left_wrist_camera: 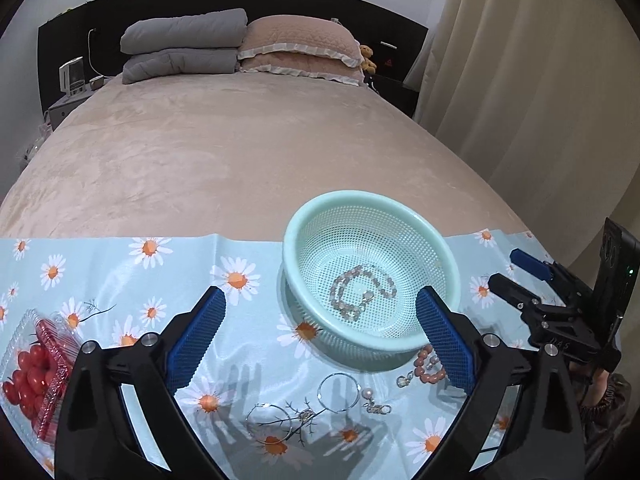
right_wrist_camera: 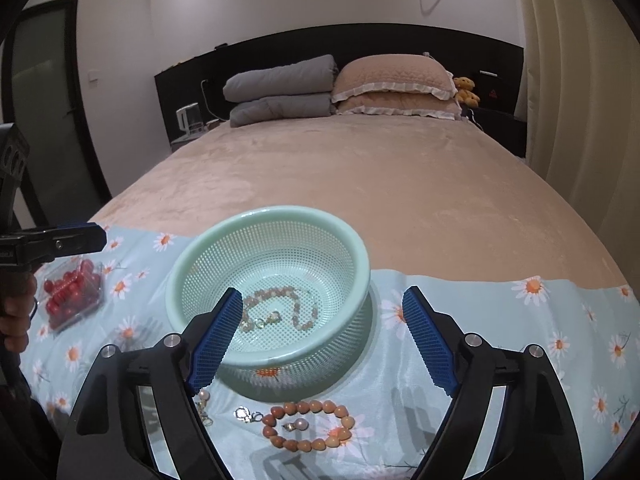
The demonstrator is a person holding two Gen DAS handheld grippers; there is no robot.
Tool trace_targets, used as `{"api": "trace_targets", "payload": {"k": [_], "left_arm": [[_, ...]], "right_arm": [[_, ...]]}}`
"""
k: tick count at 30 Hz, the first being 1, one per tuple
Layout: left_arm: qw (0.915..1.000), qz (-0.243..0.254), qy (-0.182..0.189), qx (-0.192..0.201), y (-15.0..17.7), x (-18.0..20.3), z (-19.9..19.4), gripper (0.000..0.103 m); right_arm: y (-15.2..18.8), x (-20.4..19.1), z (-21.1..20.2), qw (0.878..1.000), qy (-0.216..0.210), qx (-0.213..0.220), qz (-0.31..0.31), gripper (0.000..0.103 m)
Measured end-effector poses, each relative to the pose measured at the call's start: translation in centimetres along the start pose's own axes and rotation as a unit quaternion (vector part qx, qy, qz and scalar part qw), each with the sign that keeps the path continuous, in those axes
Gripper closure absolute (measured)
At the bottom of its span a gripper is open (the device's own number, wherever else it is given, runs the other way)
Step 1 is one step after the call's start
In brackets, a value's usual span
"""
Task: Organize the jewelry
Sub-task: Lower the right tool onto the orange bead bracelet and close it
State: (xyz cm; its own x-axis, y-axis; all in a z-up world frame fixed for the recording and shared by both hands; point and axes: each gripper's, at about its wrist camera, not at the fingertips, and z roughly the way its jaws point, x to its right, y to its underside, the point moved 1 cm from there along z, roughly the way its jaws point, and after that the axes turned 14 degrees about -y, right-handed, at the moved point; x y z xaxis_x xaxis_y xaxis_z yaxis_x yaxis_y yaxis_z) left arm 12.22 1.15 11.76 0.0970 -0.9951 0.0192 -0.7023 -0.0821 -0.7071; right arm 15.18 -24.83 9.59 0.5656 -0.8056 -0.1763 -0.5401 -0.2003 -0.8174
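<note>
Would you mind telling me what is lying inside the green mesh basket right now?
A pale beaded necklace with a small clasp or pendant lies on the floor of the green mesh basket. The right gripper's finger covers its near left part, so anything there stays unseen.

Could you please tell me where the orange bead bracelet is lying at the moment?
The orange bead bracelet lies on the daisy cloth just in front of the green basket, low in the right wrist view, ringing a small pearl earring.
</note>
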Motion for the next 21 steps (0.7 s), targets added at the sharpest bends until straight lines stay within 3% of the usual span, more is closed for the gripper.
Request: {"api": "trace_targets", "payload": {"k": [2, 13, 21], "left_arm": [[0.9996, 0.017, -0.022, -0.002, 0.6, 0.0, 0.3, 0.008], [0.9981, 0.027, -0.024, -0.050, 4.8, -2.0, 2.4, 0.006], [0.9955, 0.024, -0.026, -0.087, 7.9, -3.6, 3.9, 0.006]], "right_arm": [[0.3, 0.1, 0.0, 1.000, 0.002, -0.001, 0.002, 0.025], [1.8, 0.6, 0.6, 0.999, 0.007, -0.036, 0.003, 0.022], [4.4, 0.5, 2.0, 0.996, 0.017, -0.090, 0.003, 0.021]]}}
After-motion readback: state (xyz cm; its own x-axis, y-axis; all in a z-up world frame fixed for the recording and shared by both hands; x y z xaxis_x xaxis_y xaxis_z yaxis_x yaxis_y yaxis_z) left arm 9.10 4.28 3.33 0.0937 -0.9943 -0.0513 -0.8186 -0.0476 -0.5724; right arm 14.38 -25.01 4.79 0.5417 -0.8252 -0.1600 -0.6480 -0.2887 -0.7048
